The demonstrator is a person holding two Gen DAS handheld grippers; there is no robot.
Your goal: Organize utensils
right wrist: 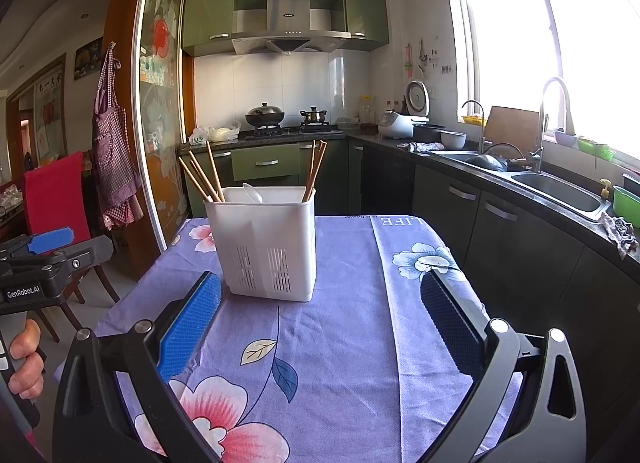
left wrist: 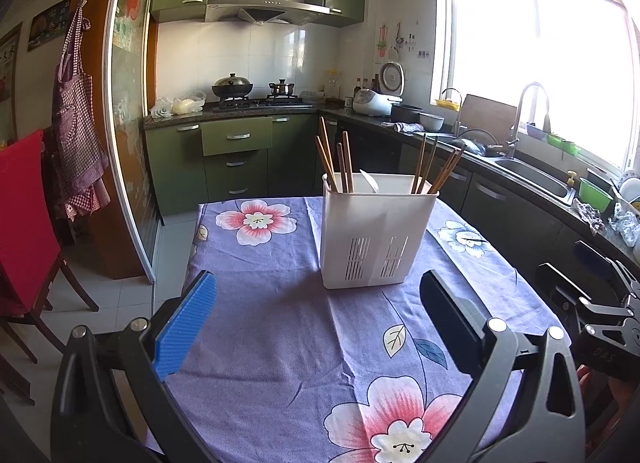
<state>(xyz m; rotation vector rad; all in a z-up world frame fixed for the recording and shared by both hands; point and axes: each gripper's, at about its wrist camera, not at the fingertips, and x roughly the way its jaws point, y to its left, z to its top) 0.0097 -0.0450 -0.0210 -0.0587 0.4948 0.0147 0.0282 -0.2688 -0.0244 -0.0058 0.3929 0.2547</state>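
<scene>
Kitchen surface under a floral cloth (left wrist: 280, 343) carries the white utensil holder (left wrist: 374, 239) near its far edge, chopsticks (left wrist: 340, 163) sorted inside; both hand-held grippers, left (left wrist: 318, 327) and right (right wrist: 320, 327), hang released, nothing grasped.

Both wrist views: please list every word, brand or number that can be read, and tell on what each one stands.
"GenRobot.AI": on the black body of the left gripper, right wrist view.
"LIFE", upside down: on the purple tablecloth at its far edge; the small line beside it is too small to read.
"DAS": on the right gripper, cut off, left wrist view.
Range hood badge, wall posters: too blurred to read.
</scene>
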